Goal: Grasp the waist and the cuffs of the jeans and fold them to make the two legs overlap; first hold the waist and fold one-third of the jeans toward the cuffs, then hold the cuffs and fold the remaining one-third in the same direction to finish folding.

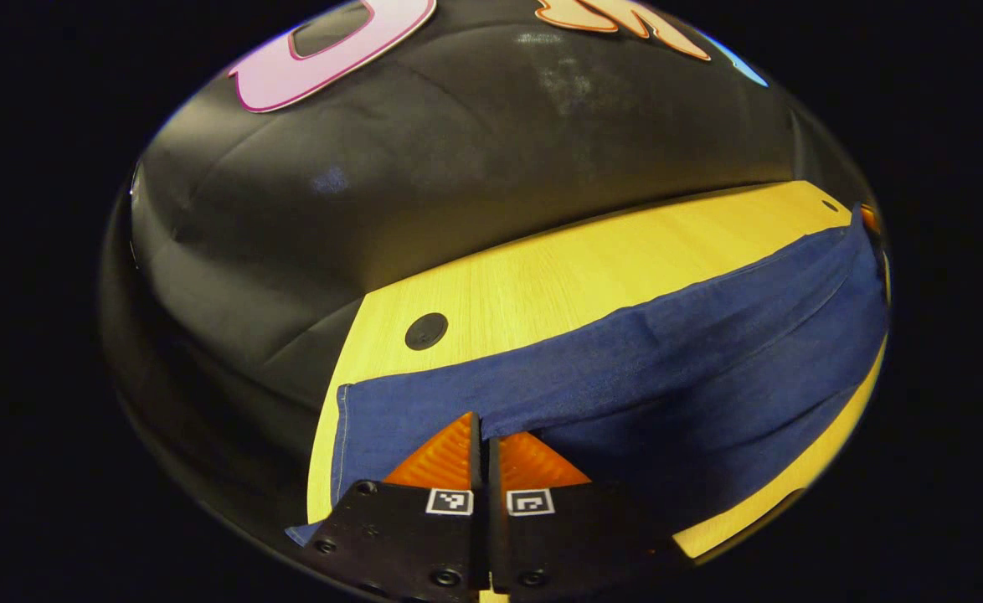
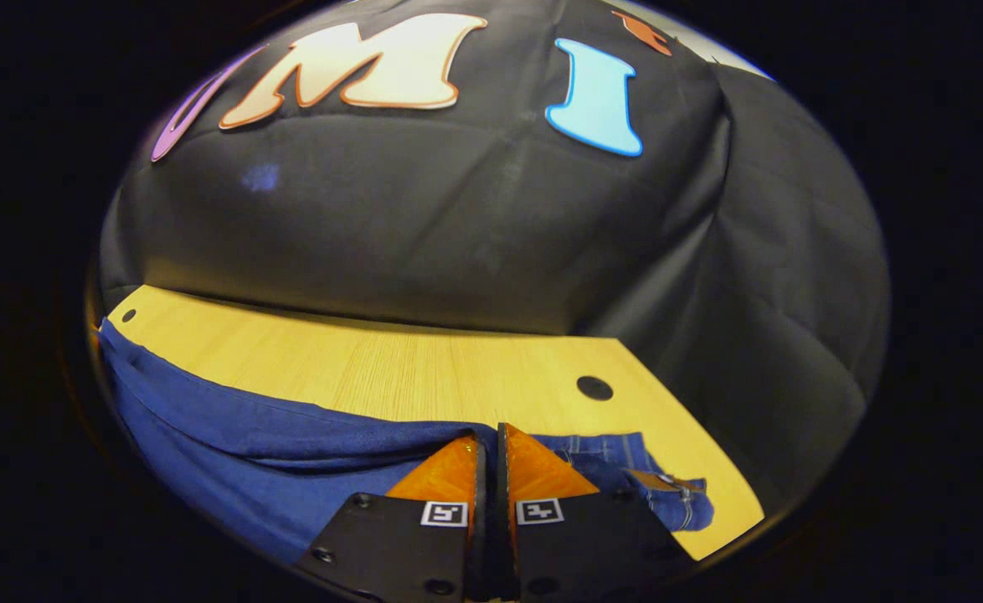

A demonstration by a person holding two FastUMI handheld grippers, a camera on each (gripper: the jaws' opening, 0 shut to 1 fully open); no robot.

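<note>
A: Jeans — dark blue denim, soft, long shallow folds, spread lengthwise across table. Stitched hem at cuff end, near left gripper.

B: Same from right gripper view: jeans w/ waist end by right gripper; belt loops, pale topstitching, small tan patch visible beside fingers.

A: Left gripper: fingers closed to a hair-thin slit, tips down on denim near cuff. Cloth pinched between or just touched — can't tell.

B: Right gripper: likewise nearly closed, thin gap only, tips at upper edge of waist fabric. Actual grip on cloth — can't tell either. Ribbed finger faces, square markers on black mounts.

A: Table: pale yellow wood grain, smooth, cut corners, round black hole near corner.

B: Another hole at right end. Behind: black cloth wall, creased, slightly sagging.
</note>
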